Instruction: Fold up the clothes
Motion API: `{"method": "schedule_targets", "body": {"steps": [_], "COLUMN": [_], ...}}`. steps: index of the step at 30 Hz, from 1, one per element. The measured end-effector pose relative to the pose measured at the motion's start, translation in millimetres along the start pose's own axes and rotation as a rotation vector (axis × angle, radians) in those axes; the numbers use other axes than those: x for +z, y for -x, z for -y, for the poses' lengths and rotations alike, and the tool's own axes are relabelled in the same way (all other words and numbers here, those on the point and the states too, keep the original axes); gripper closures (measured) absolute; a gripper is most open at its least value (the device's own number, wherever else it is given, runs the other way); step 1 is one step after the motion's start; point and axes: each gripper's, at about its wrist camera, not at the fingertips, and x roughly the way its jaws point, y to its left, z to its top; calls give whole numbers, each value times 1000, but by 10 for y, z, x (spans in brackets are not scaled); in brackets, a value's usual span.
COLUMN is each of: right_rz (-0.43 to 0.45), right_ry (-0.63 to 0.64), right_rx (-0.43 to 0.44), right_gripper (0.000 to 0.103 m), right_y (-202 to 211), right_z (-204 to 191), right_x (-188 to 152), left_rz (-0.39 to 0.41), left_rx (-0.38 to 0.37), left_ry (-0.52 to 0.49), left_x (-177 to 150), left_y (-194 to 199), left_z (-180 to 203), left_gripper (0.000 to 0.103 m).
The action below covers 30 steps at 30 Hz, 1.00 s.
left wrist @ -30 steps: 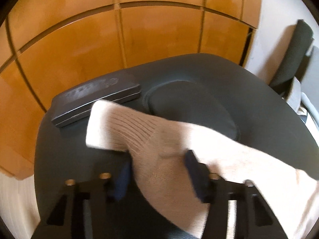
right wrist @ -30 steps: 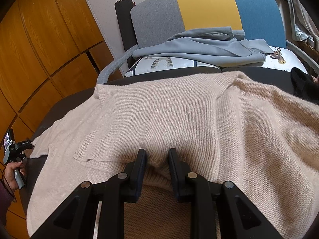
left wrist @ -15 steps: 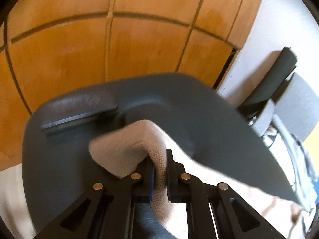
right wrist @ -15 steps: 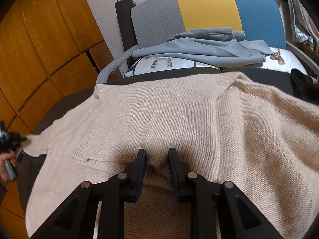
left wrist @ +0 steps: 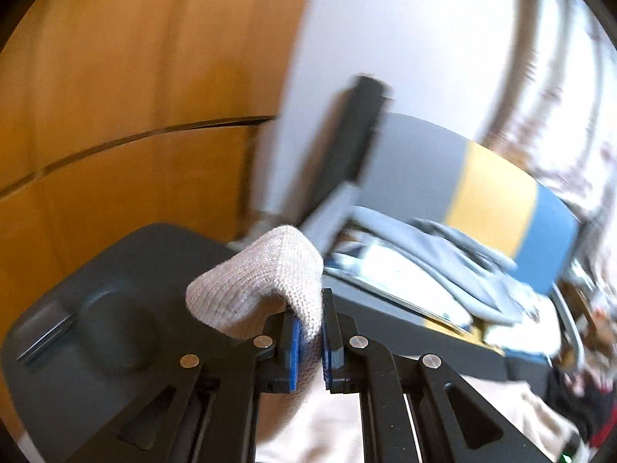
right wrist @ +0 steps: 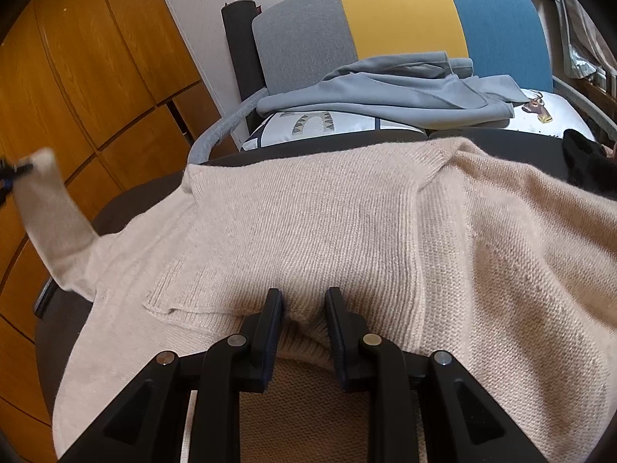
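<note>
1. Left wrist view: left gripper (left wrist: 309,341), fingers pinched hard on the cuff end of the sleeve (left wrist: 266,289) of a beige sweater. Change since a second ago: the sleeve lay flat on the dark table (left wrist: 115,270) between spread fingers; it is now clamped and lifted clear, the background streaked by a swing toward the striped chair (left wrist: 493,200). Judgement: sleeve fold under way, cuff heading inward over the body.
2. Right wrist view: right gripper (right wrist: 302,310), fingers close together, nipping a small ridge of the sweater (right wrist: 347,223) near its hem; unchanged over the second, apparently anchoring. Garment body spread flat on the table.
3. Shown here only: the raised sleeve (right wrist: 54,223) at far left, and a grey garment (right wrist: 385,88) with a printed cushion (right wrist: 327,127) on the chair.
4. Shown by the left view only: the grip on the cuff itself.
</note>
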Motion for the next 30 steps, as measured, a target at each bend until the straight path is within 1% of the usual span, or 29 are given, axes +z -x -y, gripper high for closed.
{"method": "schedule_targets", "body": {"steps": [5, 9, 13, 17, 18, 20, 22, 23, 26, 27, 28, 30], "right_rz": [1, 4, 9, 14, 14, 15, 16, 17, 18, 19, 19, 18], "right_ry": [-15, -35, -64, -82, -84, -90, -101, -109, -125, -128, -130, -129], "right_rx": [17, 38, 64, 72, 74, 82, 94, 102, 119, 122, 124, 123], "right_gripper": [80, 80, 80, 82, 82, 82, 82, 82, 82, 82, 82, 82], "right_y": [13, 21, 31, 47, 48, 49, 51, 52, 55, 56, 60, 65], "right_z": [33, 72, 129, 160, 164, 178, 202, 216, 237, 241, 242, 239], "right_x": [7, 11, 11, -4, -5, -10, -12, -13, -19, -21, -24, -22], "left_rz": [-58, -136, -195, -278, -301, -344, -376, -370, -306, -281, -242, -193], "left_rx": [-109, -196, -234, -232, -232, -239, -268, -286, -349, -365, -370, -346], "left_ry": [-139, -231, -311, -360, -358, -345, -322, -313, -292, -285, -273, -235], "left_x": [-244, -591, -917, -1251, -1304, -1409, -1513, -1542, -1579, -1579, -1576, -1603], "left_y": [-97, -186, -336, -549, -614, -708, -781, -771, -582, -502, -398, -258], "left_z": [928, 1599, 2170, 2436, 2427, 2433, 2400, 2370, 2204, 2127, 2007, 1732], "left_gripper": [94, 94, 94, 92, 90, 78, 45, 41, 33, 27, 22, 16]}}
